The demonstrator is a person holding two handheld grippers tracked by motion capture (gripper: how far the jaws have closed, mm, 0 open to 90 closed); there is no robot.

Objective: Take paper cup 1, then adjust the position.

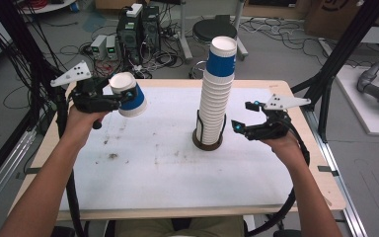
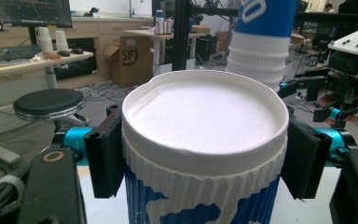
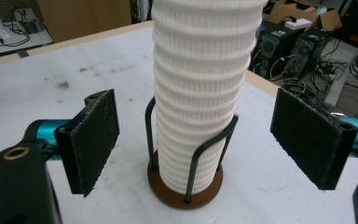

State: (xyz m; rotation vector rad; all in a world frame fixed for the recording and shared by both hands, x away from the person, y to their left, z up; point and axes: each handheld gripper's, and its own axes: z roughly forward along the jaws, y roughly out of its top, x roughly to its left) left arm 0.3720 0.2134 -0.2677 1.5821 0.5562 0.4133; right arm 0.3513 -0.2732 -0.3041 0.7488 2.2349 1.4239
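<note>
So my left tongs (image 1: 121,100) are clamped on a single blue-and-white paper cup (image 1: 129,95), pads squeezing it from both sides just under the rim, and I'm holding it tipped on its side up above the left part of the counter (image 1: 168,173), well apart from the rest. My right tongs (image 1: 241,117) are wide open with nothing in them, sitting just beside the tall stack of cups (image 1: 216,89) in its round wire holder (image 1: 208,138) mid-counter, jaws pointed at the lower part of the stack but not touching it.
</note>
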